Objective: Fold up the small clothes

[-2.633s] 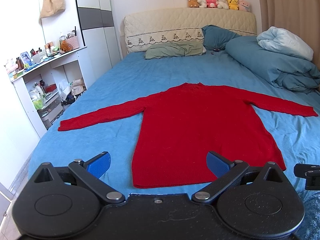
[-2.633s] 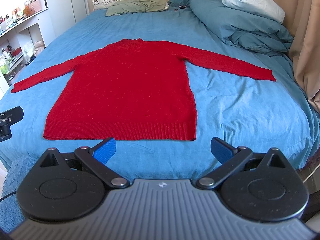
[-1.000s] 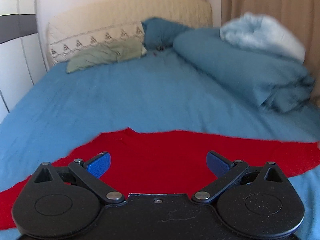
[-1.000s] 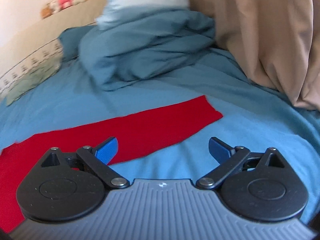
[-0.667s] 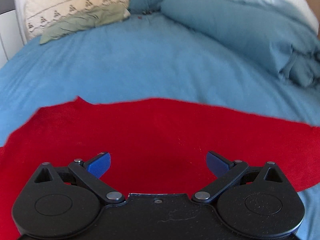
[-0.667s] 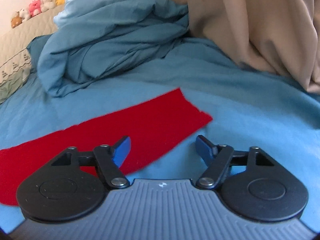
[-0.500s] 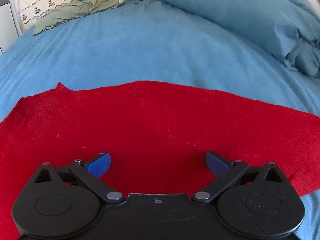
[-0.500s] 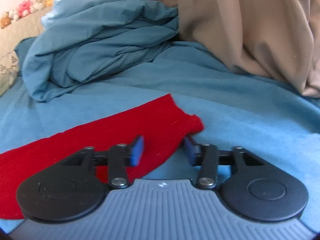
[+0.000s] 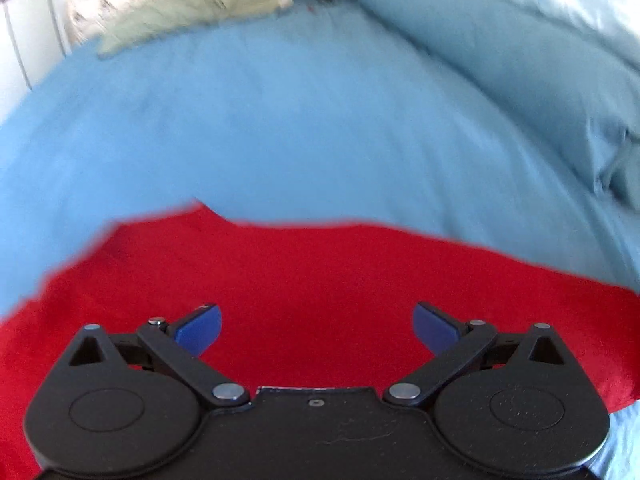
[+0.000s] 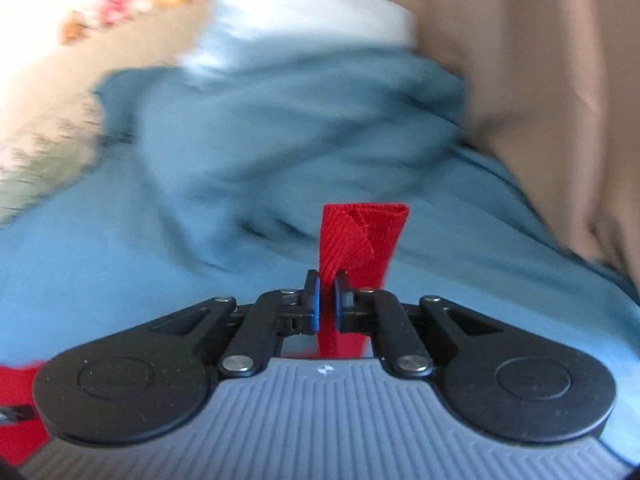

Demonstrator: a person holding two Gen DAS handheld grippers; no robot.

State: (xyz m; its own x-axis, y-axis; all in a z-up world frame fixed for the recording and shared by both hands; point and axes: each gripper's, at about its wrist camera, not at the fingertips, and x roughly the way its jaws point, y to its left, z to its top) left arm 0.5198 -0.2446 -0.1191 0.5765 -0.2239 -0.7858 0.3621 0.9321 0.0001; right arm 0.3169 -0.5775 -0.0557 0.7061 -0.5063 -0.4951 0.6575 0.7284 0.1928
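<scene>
Right tongs (image 10: 325,298): clamped on the red knitted sweater's (image 9: 320,292) sleeve cuff (image 10: 362,236).
Left tongs (image 9: 316,326): spread wide over the sweater body.
Beyond: blue bedsheet (image 9: 280,120), bunched teal duvet (image 10: 300,128).

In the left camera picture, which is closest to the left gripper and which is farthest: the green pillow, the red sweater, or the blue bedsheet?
From the left gripper:
1. Red sweater, right under and around the open fingers.
2. Blue bedsheet, the bare stretch beyond the sweater's top edge.
3. Green pillow, far back on the left, by the headboard.

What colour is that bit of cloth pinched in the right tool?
Red, with a fine ribbed knit. The sleeve end shows best in the right wrist view.
</scene>
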